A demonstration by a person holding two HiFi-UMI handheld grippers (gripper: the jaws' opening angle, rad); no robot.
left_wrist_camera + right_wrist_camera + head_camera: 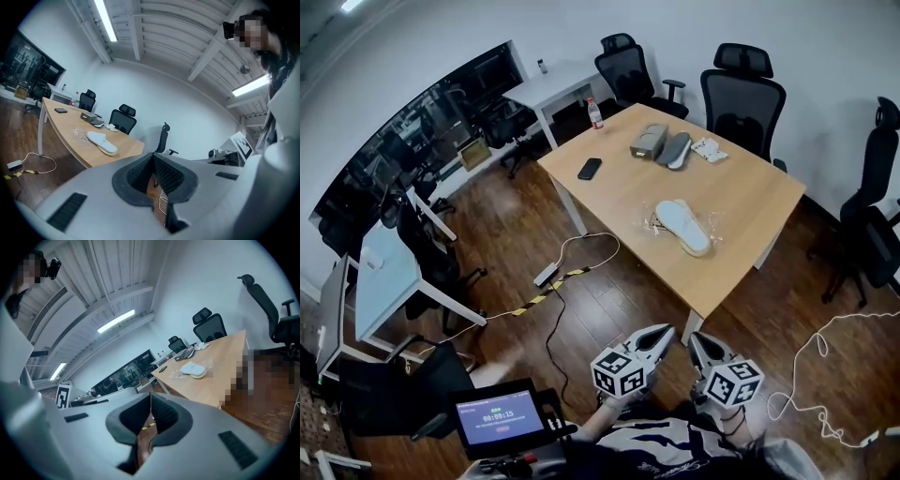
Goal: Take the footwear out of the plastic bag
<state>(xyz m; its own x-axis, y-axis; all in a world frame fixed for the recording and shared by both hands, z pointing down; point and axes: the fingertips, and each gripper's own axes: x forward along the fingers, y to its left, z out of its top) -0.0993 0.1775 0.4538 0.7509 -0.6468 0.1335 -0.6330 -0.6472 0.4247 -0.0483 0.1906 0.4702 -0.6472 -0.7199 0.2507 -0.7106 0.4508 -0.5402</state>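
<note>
We see a bright, evenly lit room. Long ceiling strip lights (pixel 105 21) blow out to white glare in both gripper views. The counter (pixel 619 178) casts only a soft shadow on the glossy wooden floor (pixel 609 281). The gripper views bow hard into black rounded corners, and the head view bends too. Up close, the left tongs (pixel 153 159) and right tongs (pixel 151 397) look soft and slightly unfocused.

Head cam: we look steeply down from well back of the table (pixel 741 206), off its near corner; the whole top is in frame. Left gripper (pixel 660 333) cam: we sit low, near level, facing the table from that same corner, well apart from it. Right gripper (pixel 700 341) cam: just beside the left, same heading, horizon tilted. All three views share the table top, the slippers (pixel 684 225) and the chairs (pixel 741 89) behind the table.
</note>
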